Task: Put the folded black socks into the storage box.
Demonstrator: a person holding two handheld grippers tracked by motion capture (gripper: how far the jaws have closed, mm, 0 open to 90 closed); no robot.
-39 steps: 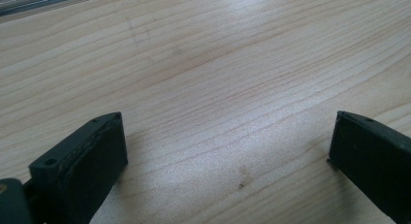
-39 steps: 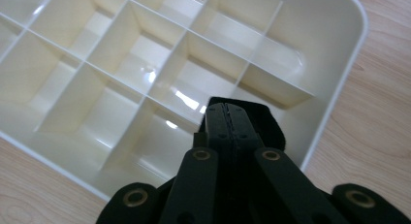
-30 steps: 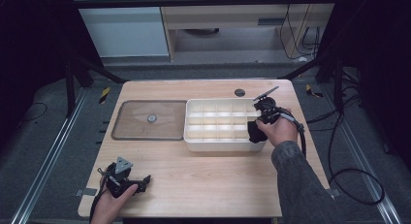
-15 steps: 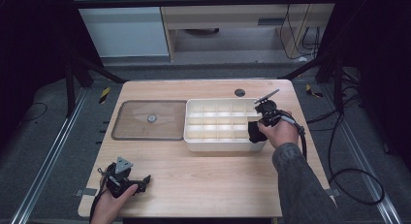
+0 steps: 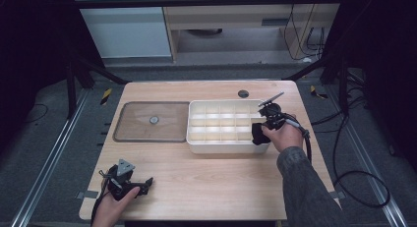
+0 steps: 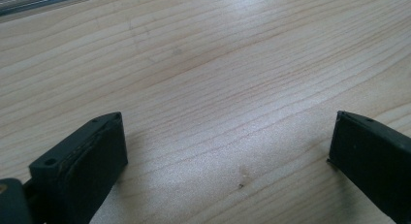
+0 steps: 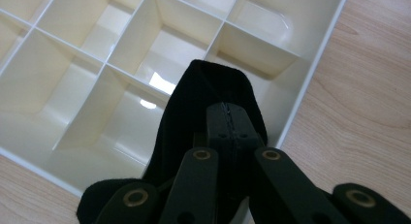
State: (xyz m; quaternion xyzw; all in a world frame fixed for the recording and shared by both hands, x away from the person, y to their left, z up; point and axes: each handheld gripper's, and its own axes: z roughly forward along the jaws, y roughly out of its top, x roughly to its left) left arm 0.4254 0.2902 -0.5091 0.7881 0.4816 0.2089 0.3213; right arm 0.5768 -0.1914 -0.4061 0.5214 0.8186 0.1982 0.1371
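A cream box [image 5: 226, 149] divided into several empty compartments stands right of the table's middle. My right gripper [image 5: 263, 127] hangs over the box's near right corner, shut on a piece of soft black cloth [image 5: 256, 133]. In the right gripper view the shut jaws [image 7: 228, 112] pinch the black cloth [image 7: 194, 93], which drapes around them above the compartments by the box's rim [image 7: 312, 71]. My left gripper [image 5: 141, 184] lies at the table's near left corner. Its jaws [image 6: 228, 146] stand wide open over bare wood with nothing between them.
A flat brownish see-through lid [image 5: 142, 133] with a small round knob [image 5: 154, 120] lies left of the box, touching it. A dark round hole [image 5: 243, 94] sits in the table behind the box. A cable [image 5: 314, 153] trails off the table's right edge.
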